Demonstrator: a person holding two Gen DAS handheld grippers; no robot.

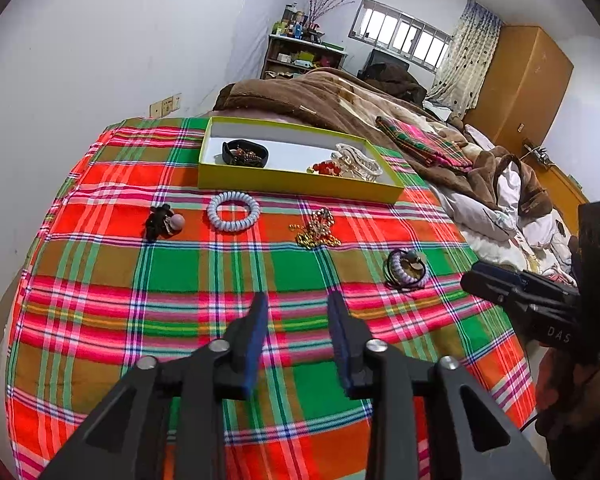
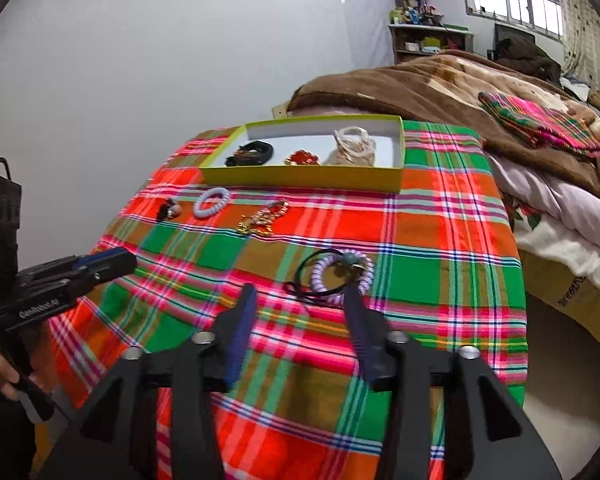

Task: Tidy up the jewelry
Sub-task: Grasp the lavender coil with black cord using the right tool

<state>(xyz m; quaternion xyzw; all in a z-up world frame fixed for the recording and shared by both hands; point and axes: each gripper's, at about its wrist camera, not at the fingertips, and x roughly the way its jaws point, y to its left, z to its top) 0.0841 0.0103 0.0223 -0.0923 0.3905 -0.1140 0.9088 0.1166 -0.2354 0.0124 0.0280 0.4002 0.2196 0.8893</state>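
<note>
Your right gripper (image 2: pixel 300 300) hangs released, empty, just short of the lilac coil hair tie (image 2: pixel 342 278), which lies well in front of the yellow-green box (image 2: pixel 300 178). It looks light, springy and tangled with a black cord; pinch the coil's near rim. Your left gripper (image 1: pixel 298 308) is released too.

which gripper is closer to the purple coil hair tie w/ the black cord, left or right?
Right. The right gripper is open, just short of the purple coil hair tie, one fingertip at its near edge. The left gripper hangs open farther off, the tie up to its right.
</note>
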